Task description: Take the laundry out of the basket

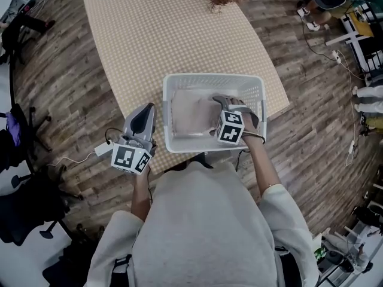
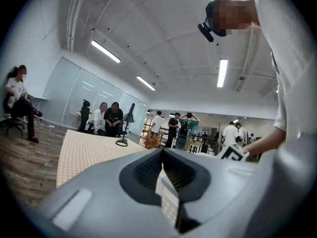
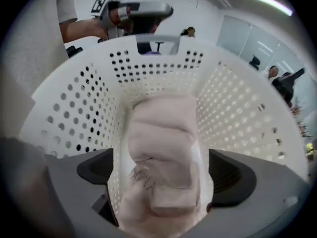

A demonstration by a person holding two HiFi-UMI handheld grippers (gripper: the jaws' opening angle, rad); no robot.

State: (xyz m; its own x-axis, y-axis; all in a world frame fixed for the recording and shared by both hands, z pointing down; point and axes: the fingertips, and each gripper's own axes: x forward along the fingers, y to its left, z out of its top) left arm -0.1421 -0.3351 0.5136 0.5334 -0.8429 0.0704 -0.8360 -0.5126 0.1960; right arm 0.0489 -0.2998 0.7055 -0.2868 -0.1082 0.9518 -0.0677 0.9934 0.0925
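laundry [image 3: 161,148], a pale pink folded cloth, lies inside the white basket [image 1: 212,78] at centre of head view, on the checked table [image 1: 149,34]. right gripper [image 3: 163,180] points down into it, jaws spread wide either side of the cloth, not pinching, prob straddling a fold before closing. left gripper [image 1: 143,115] sits lower left, outside the basket, jaws together, empty, prob parked clear. only right gripper view shows cloth betw the jaws; in head view the marker cube [image 1: 230,127] covers that.

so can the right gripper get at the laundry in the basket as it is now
Probably yes: the right gripper points down into the open-topped basket, jaws apart either side of the folded laundry, with nothing covering it.
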